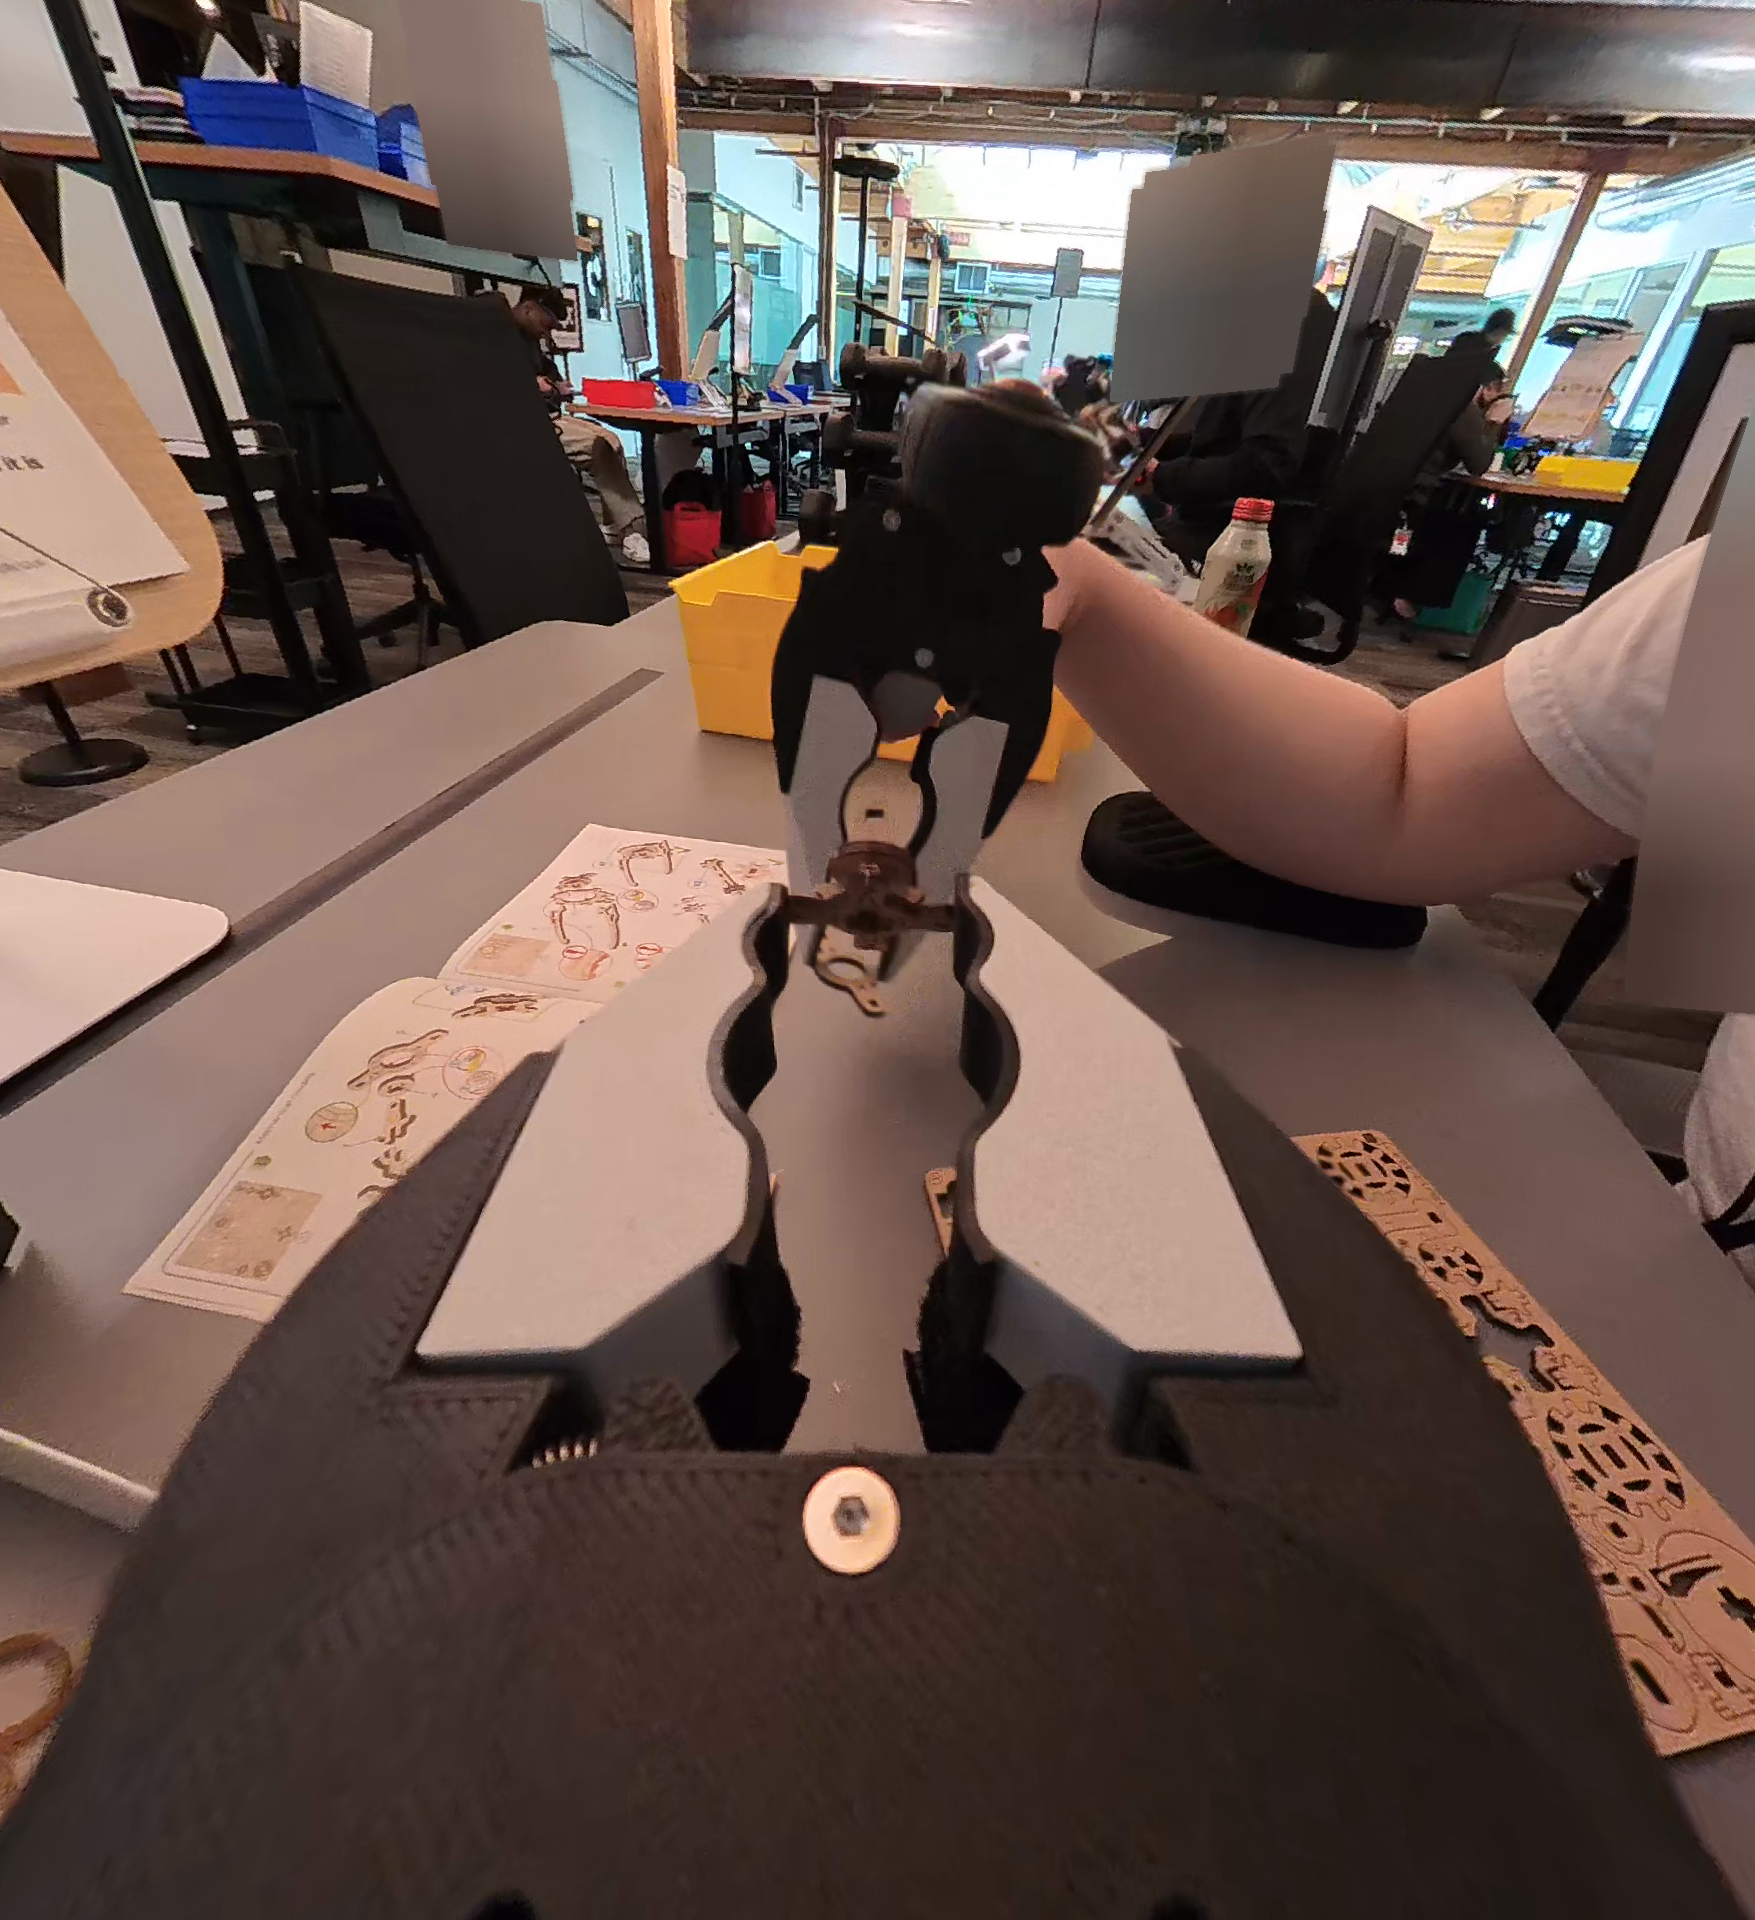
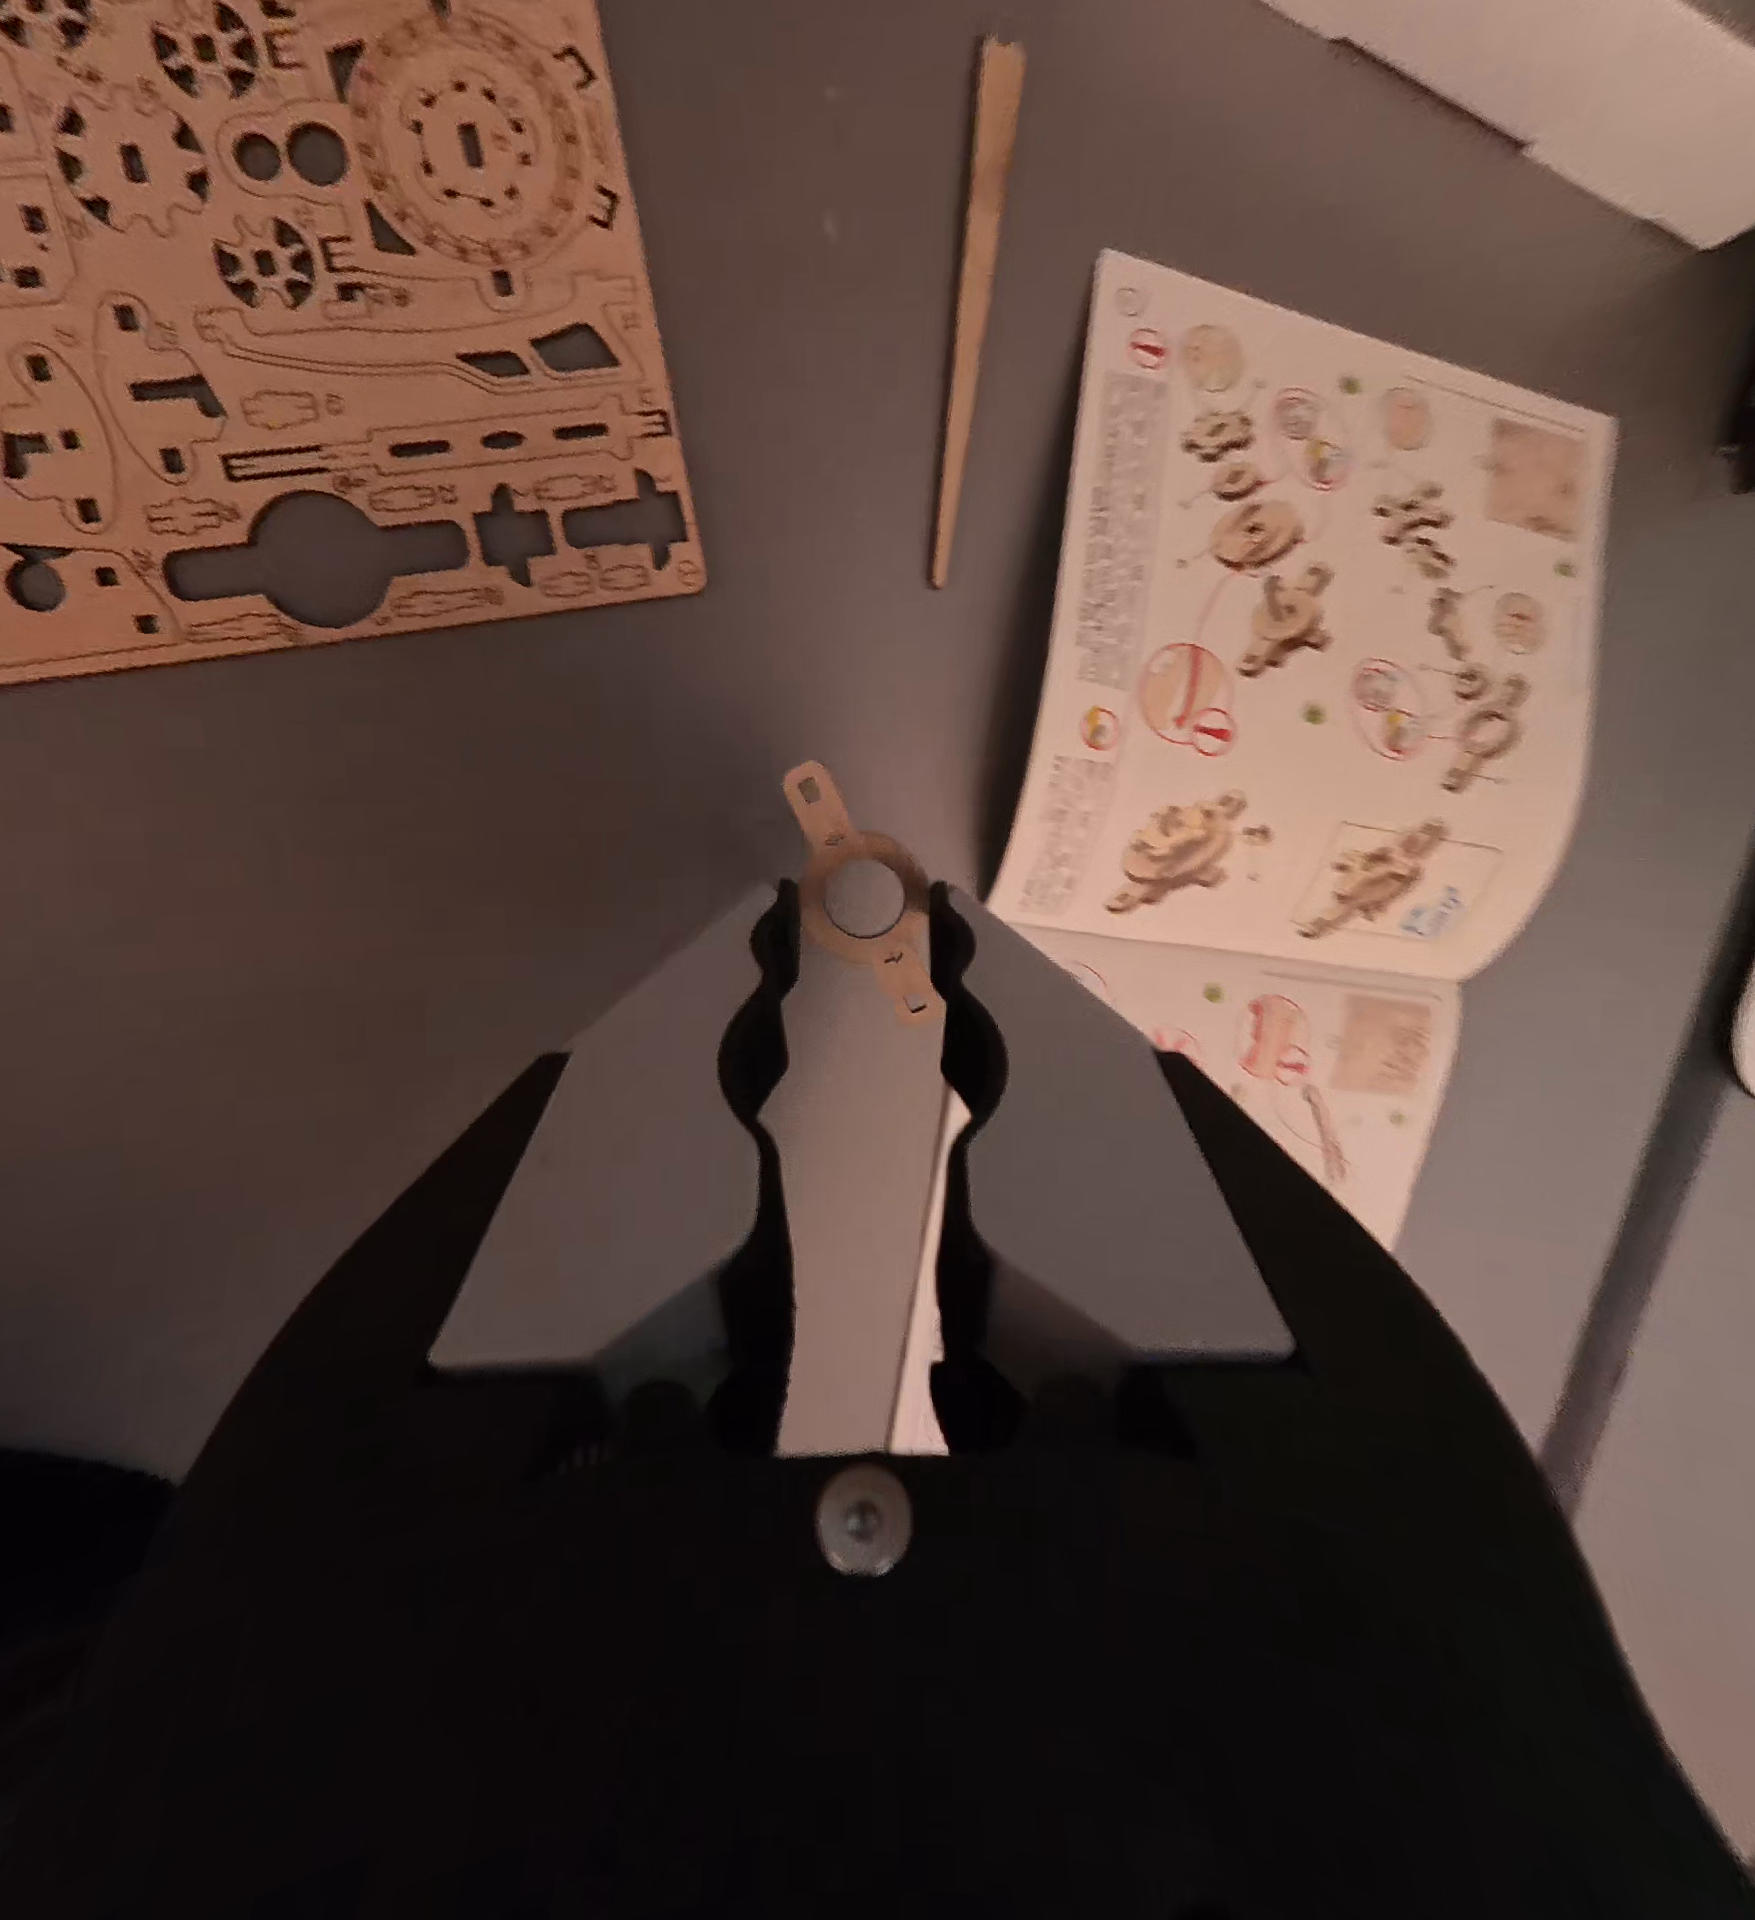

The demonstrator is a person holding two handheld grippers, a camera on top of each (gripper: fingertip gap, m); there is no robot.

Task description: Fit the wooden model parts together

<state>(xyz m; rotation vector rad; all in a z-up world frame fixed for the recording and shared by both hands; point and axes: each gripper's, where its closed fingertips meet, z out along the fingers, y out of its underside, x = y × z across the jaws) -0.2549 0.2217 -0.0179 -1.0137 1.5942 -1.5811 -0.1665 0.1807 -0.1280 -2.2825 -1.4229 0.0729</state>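
Overhead, both tools pinch wooden parts (image 2: 860, 902) above bare table (image 2: 437, 935).

- Parts sheet (image 1: 1621, 1475): cut off at right edge of left wrist view; near end hidden behind left gripper (image 1: 868, 914).
- Booklet (image 1: 416, 1101): lower corner covered by gripper body; drawings too small to read.
- Sheet (image 2: 260, 343) in right wrist view: cropped at top and left.
- Ring part (image 2: 860, 896): sides hidden between fingertips; motion-blurred.
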